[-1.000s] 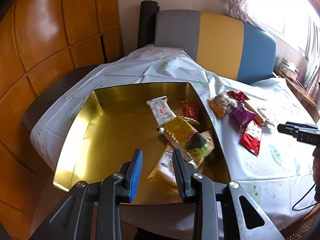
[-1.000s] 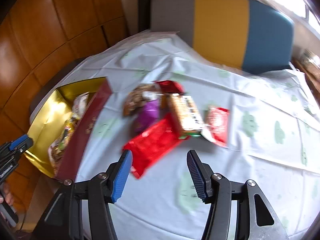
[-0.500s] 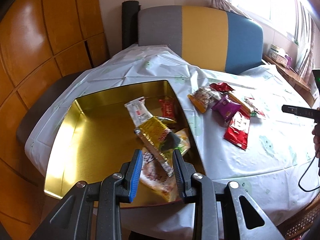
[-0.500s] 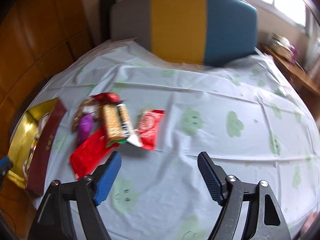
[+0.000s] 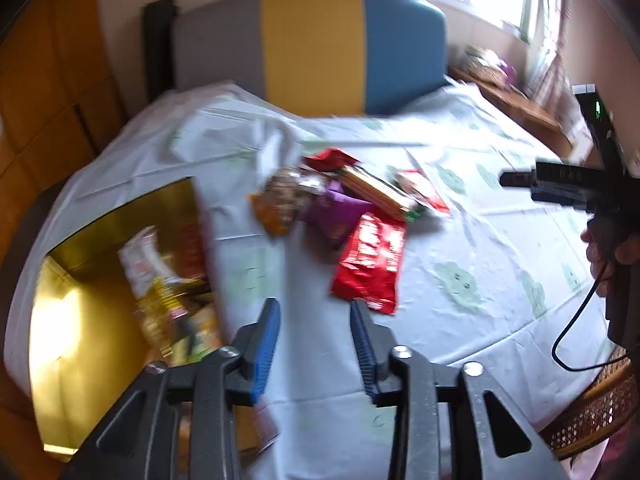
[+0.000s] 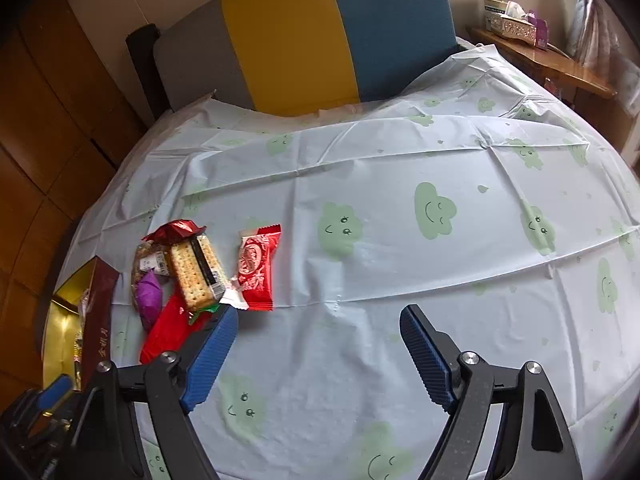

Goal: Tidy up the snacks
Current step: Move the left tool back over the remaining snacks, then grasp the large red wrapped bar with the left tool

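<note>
**Both grippers empty over the cloth, snack pile beside the gold box**

Left wrist view: the left gripper (image 5: pixel 316 316) has its jaws opening, nothing between them, bare tablecloth (image 5: pixel 472 320) below. The large red packet (image 5: pixel 370 264) lies just past the fingertips at 12 o'clock. Behind it sits the snack pile (image 5: pixel 340 204), the purple packet (image 5: pixel 336 216) and the cracker pack (image 5: pixel 376 192) touching. The gold box (image 5: pixel 92 320) fills 9 o'clock, several wrappers inside near its right wall, which stands near the pile. Toward 3 o'clock the cloth is open up to the right gripper (image 5: pixel 520 182). The picture is blurred.

Right wrist view: the right gripper (image 6: pixel 320 320) has jaws opening wide, empty. Its left finger overlaps the large red packet (image 6: pixel 168 332) at 9 o'clock; contact cannot be told. The small red packet (image 6: pixel 256 268) lies at 11 o'clock. From 12 to 3 o'clock the tablecloth (image 6: pixel 440 152) runs clear to the table's edge, with the striped chair back (image 6: pixel 304 40) beyond.
</note>
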Demonstrator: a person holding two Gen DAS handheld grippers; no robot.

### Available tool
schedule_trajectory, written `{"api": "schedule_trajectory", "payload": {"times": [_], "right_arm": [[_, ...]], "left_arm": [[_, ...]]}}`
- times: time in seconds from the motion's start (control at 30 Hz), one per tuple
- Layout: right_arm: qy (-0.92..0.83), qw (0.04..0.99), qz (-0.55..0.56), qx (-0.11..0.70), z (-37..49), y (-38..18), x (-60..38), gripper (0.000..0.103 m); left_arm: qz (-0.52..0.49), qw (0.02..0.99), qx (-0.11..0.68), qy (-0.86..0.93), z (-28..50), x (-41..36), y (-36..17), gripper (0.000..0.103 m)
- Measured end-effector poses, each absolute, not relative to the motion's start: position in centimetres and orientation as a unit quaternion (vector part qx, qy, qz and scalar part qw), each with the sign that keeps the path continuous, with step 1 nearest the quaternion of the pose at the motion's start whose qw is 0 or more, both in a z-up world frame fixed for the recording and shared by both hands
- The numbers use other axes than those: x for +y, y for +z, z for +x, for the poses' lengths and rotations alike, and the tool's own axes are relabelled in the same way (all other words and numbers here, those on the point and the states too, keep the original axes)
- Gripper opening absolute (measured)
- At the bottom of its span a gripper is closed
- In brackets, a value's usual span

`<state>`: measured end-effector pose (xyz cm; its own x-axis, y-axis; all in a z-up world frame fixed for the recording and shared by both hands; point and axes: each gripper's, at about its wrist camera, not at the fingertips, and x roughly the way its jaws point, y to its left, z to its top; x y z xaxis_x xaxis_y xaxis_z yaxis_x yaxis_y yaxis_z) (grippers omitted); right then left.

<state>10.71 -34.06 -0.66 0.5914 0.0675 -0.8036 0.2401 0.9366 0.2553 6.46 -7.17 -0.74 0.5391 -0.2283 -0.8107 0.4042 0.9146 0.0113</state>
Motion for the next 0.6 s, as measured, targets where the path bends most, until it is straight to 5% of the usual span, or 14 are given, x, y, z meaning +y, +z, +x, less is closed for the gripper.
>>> {"api": "schedule_trajectory", "payload": {"times": [0.33,0.6], "right_arm": [[-0.031,0.873,0.192,0.448,10.8,-0.3,-33.9,0.087],[-0.026,0.872,0.202,0.446,10.9,-0.2,-34.1,0.088]], "left_arm": [[0.154,0.832,0.484,-0.222,10.4,-13.3,-4.9,0.062],[0.163,0.821,0.502,-0.217,13.2,-15.1,-7.0,0.063]]}}
